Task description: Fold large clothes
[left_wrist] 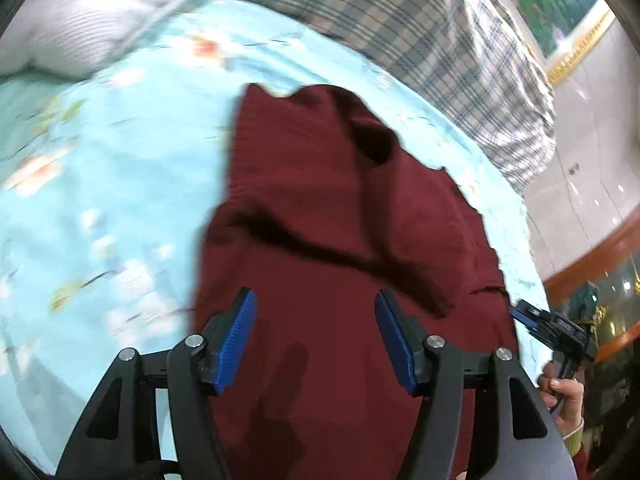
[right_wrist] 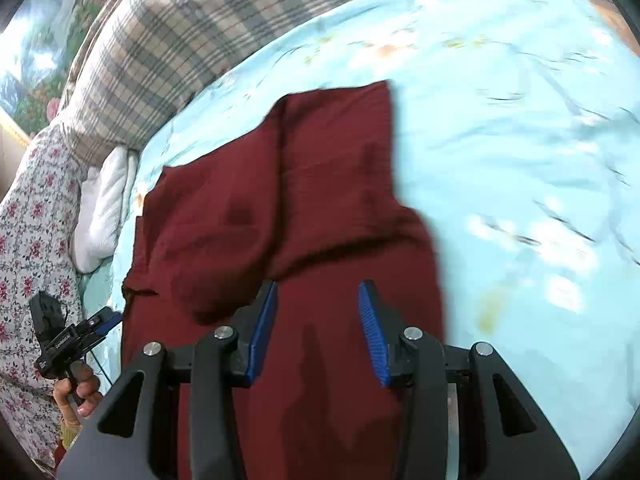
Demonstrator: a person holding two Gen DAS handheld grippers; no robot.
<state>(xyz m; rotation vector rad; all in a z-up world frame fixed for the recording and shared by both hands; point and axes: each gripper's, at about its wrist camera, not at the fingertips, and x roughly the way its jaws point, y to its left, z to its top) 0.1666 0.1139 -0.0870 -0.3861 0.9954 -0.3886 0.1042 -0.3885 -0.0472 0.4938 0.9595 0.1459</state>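
Grippers both hang over the dark red garment (left_wrist: 320,208), neither touching it. The left gripper (left_wrist: 316,340) has its blue pads spread with nothing between them; the right gripper (right_wrist: 318,330) is likewise parted and empty. The garment lies partly folded on the light blue flowered bedspread (left_wrist: 100,200), reaching its near edge. A plaid blanket (left_wrist: 420,28) is heaped along the far edge, a white pillow (left_wrist: 84,20) at one far corner.
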